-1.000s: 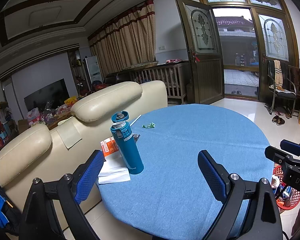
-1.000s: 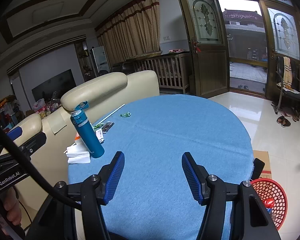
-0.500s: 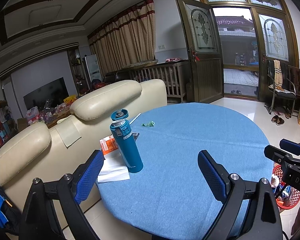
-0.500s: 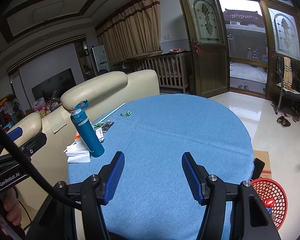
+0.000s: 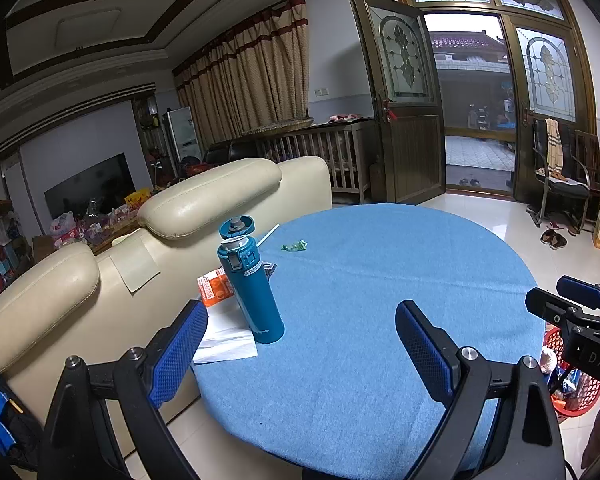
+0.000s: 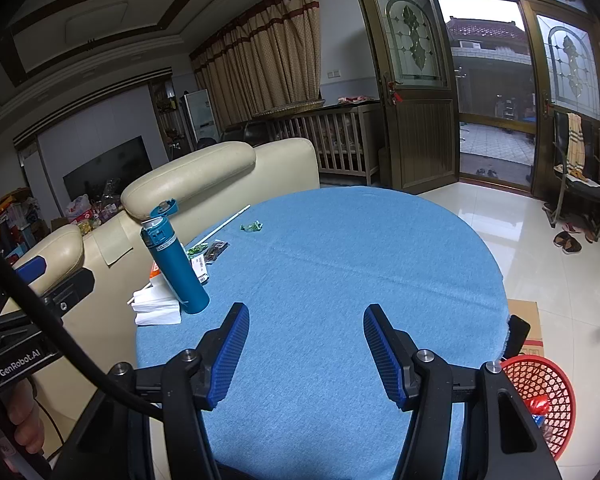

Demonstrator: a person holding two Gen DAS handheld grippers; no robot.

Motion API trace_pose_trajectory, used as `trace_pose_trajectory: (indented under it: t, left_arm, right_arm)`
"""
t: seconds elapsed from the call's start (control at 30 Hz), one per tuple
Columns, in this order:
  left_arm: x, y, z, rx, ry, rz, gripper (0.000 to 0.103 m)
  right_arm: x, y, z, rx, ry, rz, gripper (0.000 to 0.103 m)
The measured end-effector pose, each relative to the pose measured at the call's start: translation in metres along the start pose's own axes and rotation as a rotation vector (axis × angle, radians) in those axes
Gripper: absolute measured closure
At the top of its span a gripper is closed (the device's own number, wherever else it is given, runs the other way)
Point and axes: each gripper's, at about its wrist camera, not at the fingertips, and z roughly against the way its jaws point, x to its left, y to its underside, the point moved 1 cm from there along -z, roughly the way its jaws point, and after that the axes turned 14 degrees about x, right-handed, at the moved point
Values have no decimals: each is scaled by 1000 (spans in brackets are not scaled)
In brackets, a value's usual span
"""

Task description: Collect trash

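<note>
A round table with a blue cloth [image 5: 380,288] [image 6: 340,264] holds bits of trash. A crumpled green wrapper [image 5: 294,245] [image 6: 252,226] lies at its far left. A white straw [image 5: 268,234] [image 6: 228,221] lies near it. An orange packet [image 5: 214,286], white tissues [image 5: 226,340] [image 6: 156,308] and small dark wrappers [image 6: 206,252] lie around a teal bottle [image 5: 250,284] [image 6: 176,266] with its lid flipped up. My left gripper [image 5: 300,348] is open and empty over the near left edge. My right gripper [image 6: 304,352] is open and empty over the near edge.
A red mesh basket [image 6: 540,396] [image 5: 576,384] with trash in it stands on the floor at the table's right. A cream sofa [image 5: 140,248] [image 6: 204,176] presses against the table's left side. A cardboard box [image 6: 526,328] lies by the basket. A chair [image 5: 560,176] stands by the open door.
Both views have shifted only slightly; the left view drifted a little so the bottle sits marginally higher and leftward. Both grippers stay open and empty.
</note>
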Motion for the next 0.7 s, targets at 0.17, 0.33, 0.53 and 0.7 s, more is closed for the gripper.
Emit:
trace_pose_trajectory:
  t: [0.17, 0.33, 0.53, 0.7]
  left_arm:
    - [-1, 1, 0, 2, 3, -3, 8]
    - [0, 1, -1, 6, 7, -1, 8]
    - [0, 2, -1, 7, 8, 0, 8]
    - [0, 2, -1, 9, 9, 0, 8]
  right_arm:
    - [0, 0, 0, 1, 2, 1, 39]
    - [0, 1, -1, 1, 2, 1, 39]
    - [0, 1, -1, 0, 3, 2, 39]
    - [1, 1, -1, 1, 3, 2, 39]
